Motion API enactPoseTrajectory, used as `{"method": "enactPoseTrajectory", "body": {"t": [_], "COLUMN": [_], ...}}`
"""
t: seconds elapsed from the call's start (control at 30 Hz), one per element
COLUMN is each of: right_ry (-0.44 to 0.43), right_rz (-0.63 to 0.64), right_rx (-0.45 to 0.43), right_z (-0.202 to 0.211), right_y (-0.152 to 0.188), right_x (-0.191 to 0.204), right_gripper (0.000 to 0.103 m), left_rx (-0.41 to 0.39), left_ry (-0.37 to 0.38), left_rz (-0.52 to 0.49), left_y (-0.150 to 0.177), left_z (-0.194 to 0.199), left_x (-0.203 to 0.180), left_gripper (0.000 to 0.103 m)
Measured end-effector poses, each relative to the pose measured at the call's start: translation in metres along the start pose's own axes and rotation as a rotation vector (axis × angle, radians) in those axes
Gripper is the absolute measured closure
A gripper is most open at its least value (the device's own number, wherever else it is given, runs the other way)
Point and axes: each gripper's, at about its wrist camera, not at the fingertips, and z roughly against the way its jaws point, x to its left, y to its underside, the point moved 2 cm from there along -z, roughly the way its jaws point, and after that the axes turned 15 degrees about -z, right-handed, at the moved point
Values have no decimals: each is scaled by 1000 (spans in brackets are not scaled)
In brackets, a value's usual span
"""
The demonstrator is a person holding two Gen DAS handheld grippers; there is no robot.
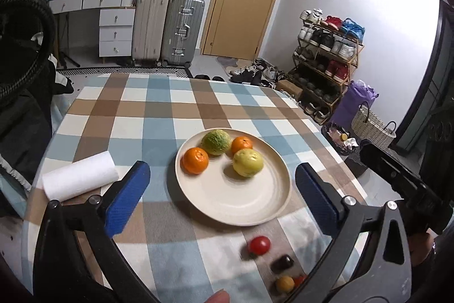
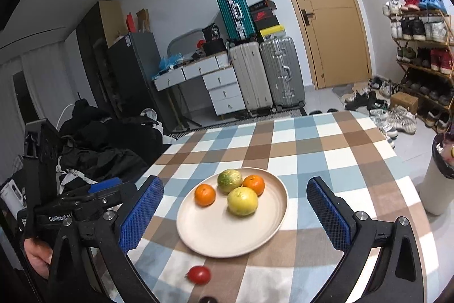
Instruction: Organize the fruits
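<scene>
A beige plate [image 1: 249, 206] [image 2: 215, 232] on the checked tablecloth holds two oranges [image 1: 195, 160] [image 2: 205, 194], a green-yellow citrus [image 1: 216, 141] [image 2: 229, 180] and a yellow lemon [image 1: 247, 162] [image 2: 242, 201]. In front of the plate lie a red cherry tomato [image 1: 259, 245] [image 2: 199, 274], a dark one [image 1: 281, 263] and a yellow one [image 1: 285, 284]. My left gripper [image 1: 222, 193] hangs open above the near side of the plate, empty. My right gripper [image 2: 234, 213] is open too, its blue pads [image 2: 327, 217] straddling the plate from above.
A white paper-towel roll [image 1: 79, 178] lies on its side left of the plate. The other gripper's black body [image 1: 403, 183] [image 2: 65, 206] shows at each view's edge. The table's far half [image 1: 176, 104] is bare cloth. Suitcases, a desk and a shoe rack stand beyond.
</scene>
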Motion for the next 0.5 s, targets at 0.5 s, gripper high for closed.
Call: {"method": "enactPoseTrajectory", "body": {"t": [0.5], "right_ry": [14], "right_rz": [30], "right_rx": [-22], "right_z": [72], "right_y": [56], "right_x": [19], "right_gripper": [0], "left_rx": [43], "left_ry": [16], "left_rz": [12], "left_y": [58], "left_z": [71], "left_x": [-37], "left_gripper": [1]}}
